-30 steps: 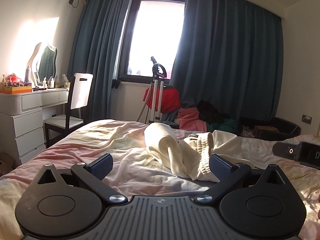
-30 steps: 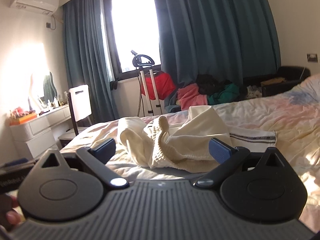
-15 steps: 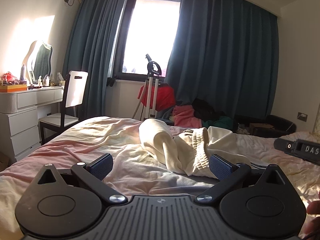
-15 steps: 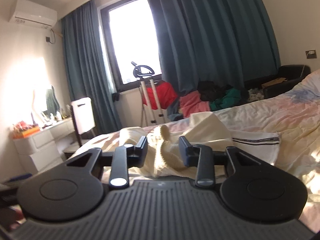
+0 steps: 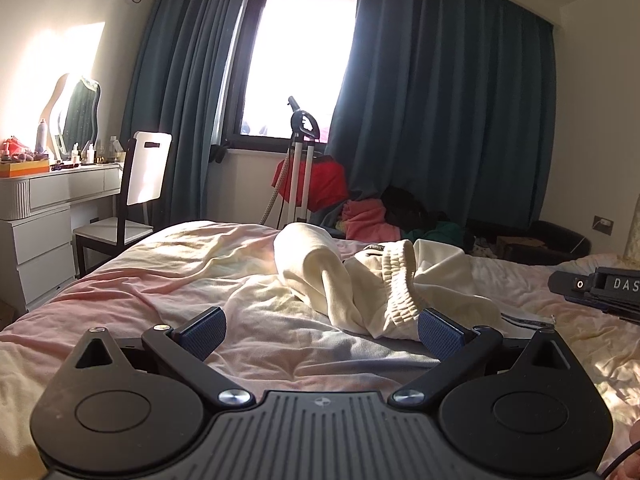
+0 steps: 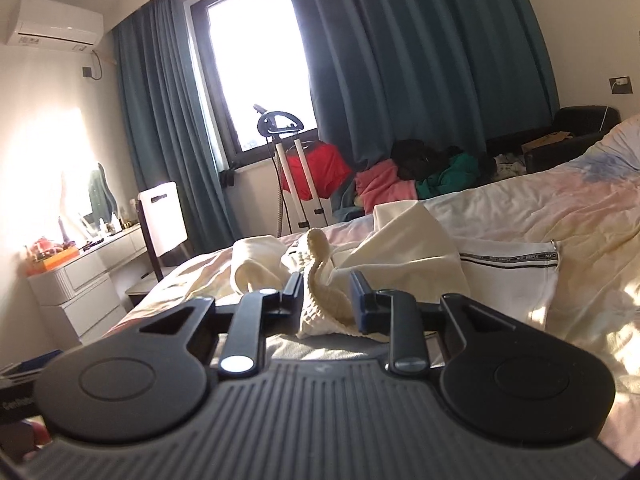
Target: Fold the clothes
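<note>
A crumpled cream garment (image 5: pixel 320 268) with a ribbed waistband (image 6: pixel 318 244) lies in the middle of the bed (image 5: pixel 160 280). My left gripper (image 5: pixel 320 328) hangs open just short of the garment's near edge, nothing between its blue pads. My right gripper (image 6: pixel 327 298) has its fingers drawn close together around the lower end of the ribbed waistband, which fills the gap between them. In the left wrist view the right gripper (image 5: pixel 592 288) shows from the side at the right edge. A white cloth with a black stripe (image 6: pixel 508 276) lies flat under the garment's right side.
A white dresser (image 5: pixel 40 216) and a chair (image 5: pixel 144 184) stand left of the bed. Past the far edge are a garment steamer (image 5: pixel 300 160) and a pile of coloured clothes (image 5: pixel 368 220) under dark curtains. A black seat (image 6: pixel 580 128) stands at the far right.
My right gripper went from wide open to nearly shut, with the ribbed waistband now between its fingers. My left gripper stayed open and drifted only slightly.
</note>
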`<state>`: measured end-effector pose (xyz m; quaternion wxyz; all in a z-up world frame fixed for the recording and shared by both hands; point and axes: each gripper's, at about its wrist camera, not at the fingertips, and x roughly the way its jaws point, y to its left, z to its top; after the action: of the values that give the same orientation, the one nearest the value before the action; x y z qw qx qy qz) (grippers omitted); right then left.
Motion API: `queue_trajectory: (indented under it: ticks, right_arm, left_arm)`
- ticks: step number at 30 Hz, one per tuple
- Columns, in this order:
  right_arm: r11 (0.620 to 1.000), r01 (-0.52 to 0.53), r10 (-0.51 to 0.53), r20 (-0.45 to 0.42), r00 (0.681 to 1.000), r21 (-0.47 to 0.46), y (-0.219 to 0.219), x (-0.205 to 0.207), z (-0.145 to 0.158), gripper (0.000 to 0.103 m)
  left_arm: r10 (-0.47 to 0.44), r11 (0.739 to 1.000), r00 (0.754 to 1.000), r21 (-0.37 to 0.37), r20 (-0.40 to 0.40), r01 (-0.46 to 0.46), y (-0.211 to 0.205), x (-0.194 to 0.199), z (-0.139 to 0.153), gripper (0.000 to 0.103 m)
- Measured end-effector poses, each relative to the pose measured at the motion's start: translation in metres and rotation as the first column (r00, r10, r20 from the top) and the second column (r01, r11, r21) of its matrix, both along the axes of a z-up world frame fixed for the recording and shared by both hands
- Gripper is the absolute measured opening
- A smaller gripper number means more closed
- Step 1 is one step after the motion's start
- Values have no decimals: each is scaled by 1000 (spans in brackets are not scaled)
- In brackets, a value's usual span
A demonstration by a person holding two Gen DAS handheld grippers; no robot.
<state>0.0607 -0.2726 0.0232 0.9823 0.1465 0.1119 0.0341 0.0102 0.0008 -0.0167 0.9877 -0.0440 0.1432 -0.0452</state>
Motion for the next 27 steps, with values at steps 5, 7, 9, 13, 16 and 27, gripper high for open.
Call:
queue_trajectory:
  ticks: [5, 7, 9, 13, 16, 27]
  right_arm:
    - [1000, 3, -3, -22, 1000, 17, -4, 2, 1, 29]
    - [1000, 9, -9, -30, 1000, 18, -5, 2, 1, 29]
    - [1000, 16, -16, -32, 999, 23, -7, 2, 1, 29]
    - [998, 57, -56, -39, 998, 30, -10, 1, 2, 29]
    - [996, 73, -70, -53, 996, 45, -16, 2, 3, 29]
    - [979, 176, -163, -129, 978, 100, -45, 22, -16, 30]
  left_arm:
    - [-18, 1000, 999, -26, -38, 17, -1, 4, -4, 103]
    - [-22, 1000, 999, -23, -41, 21, -3, 6, -6, 103]
    - [-29, 1000, 998, -13, -56, 28, -6, 10, -10, 103]
    - [-46, 999, 993, 4, -106, 47, -17, 25, -23, 103]
    - [-60, 998, 989, 17, -134, 62, -29, 44, -32, 103]
    - [-102, 982, 985, 145, -141, 123, -109, 177, -40, 100]
